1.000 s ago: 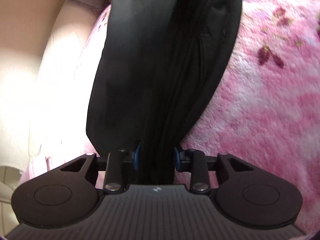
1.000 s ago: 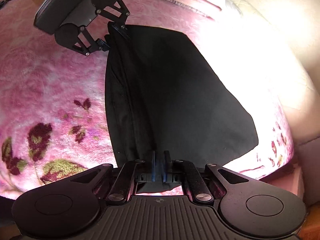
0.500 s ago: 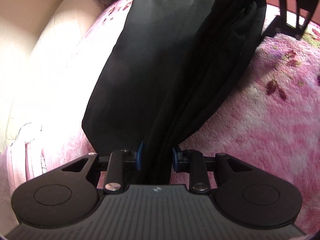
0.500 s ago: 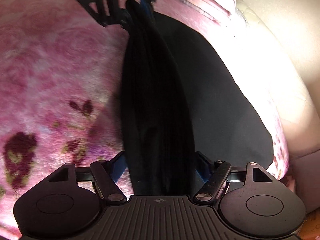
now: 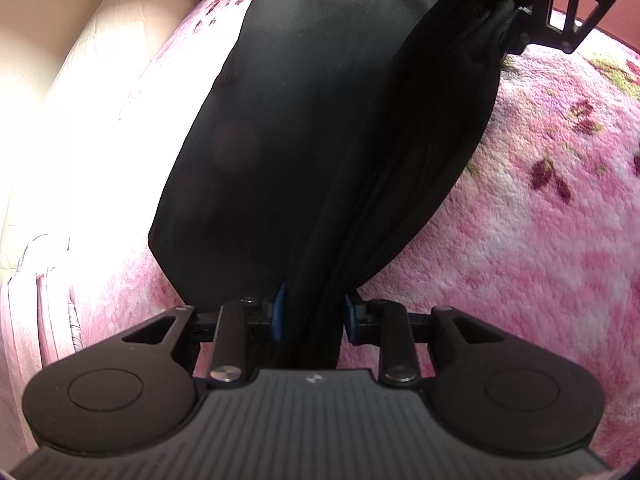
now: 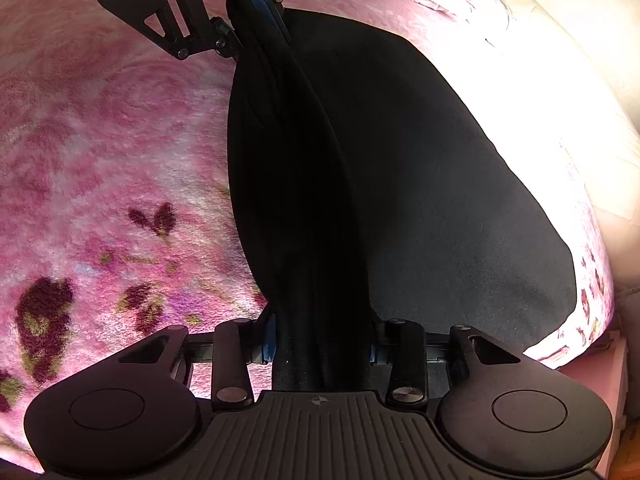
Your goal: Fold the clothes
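Left wrist view: a black, smooth fabric garment (image 5: 304,128) is spread on a pink floral fleece blanket (image 5: 540,240). One bunched end is clamped by the left gripper (image 5: 311,314); the right gripper (image 6: 320,336) is closing around the other.

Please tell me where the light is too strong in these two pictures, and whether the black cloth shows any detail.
Left wrist view: the cream sofa is washed out at the left; the black garment shows only faint folds. Right wrist view: glare whitens the pink floral blanket at the right; the garment is almost featureless.
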`<state>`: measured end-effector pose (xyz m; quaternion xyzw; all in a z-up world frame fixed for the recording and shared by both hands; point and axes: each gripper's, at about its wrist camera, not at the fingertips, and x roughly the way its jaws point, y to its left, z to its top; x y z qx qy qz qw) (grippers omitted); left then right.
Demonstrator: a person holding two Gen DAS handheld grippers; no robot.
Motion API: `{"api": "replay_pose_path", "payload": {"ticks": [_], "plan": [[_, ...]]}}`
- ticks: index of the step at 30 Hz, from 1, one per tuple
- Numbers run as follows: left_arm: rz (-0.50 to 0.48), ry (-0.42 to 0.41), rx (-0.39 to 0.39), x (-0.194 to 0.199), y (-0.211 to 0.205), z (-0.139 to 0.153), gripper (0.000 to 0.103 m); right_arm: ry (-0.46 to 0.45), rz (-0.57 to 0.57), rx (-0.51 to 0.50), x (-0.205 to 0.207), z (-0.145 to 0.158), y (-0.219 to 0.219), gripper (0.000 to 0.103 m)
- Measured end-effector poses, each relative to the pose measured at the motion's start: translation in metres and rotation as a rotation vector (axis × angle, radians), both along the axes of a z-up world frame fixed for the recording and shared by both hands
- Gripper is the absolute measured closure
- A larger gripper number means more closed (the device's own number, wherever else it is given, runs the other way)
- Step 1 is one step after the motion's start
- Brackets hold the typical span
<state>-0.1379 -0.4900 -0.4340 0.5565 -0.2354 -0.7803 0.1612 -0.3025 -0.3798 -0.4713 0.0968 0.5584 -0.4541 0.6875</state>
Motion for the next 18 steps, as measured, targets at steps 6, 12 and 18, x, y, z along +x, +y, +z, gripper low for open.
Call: {"api": "replay_pose_path", "payload": {"ticks": [6,12,18], "plan": [[0.009,0.000,0.014,-0.003,-0.001,0.000,0.077,-0.011,-0.010,0.020,-0.003,0.009,-0.002,0.075],[0.010,-0.005,-0.009,-0.006,0.003,-0.001,0.072,-0.016,-0.003,0.006,-0.005,0.030,-0.003,0.089],[-0.099,-0.069,-0.163,-0.012,0.025,-0.022,0.067,-0.010,0.035,-0.064,-0.011,0.065,0.011,0.090]]}}
